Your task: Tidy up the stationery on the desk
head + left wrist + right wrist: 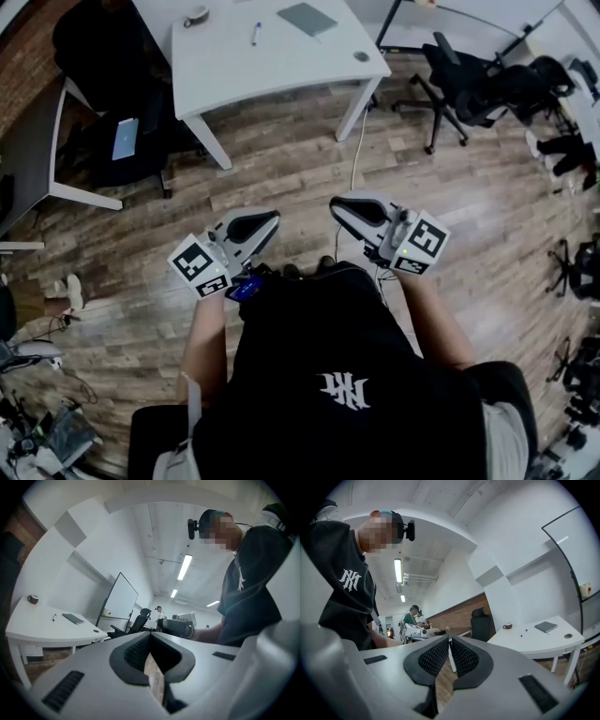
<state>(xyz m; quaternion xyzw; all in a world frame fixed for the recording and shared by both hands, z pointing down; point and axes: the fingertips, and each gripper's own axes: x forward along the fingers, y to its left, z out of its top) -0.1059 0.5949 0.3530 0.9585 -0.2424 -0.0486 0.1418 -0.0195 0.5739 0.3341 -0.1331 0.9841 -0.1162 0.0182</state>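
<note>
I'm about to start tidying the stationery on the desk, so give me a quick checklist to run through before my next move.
1. Left claw shut, nothing in it: ok.
2. Right claw shut, nothing in it: ok.
3. Curved white desk within reach: not ok, wooden floor lies between.
4. Slim white pen and flat grey notebook in sight, lying apart: ok.
5. Place to put them away: cannot tell, none in view.

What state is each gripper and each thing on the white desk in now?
Left gripper: jaws shut, empty, level.
Right gripper: jaws shut, empty, level.
Grey flat notebook: closed, lying flat on the white desk.
Slim white pen: lying flat on the desk, untouched.
</note>
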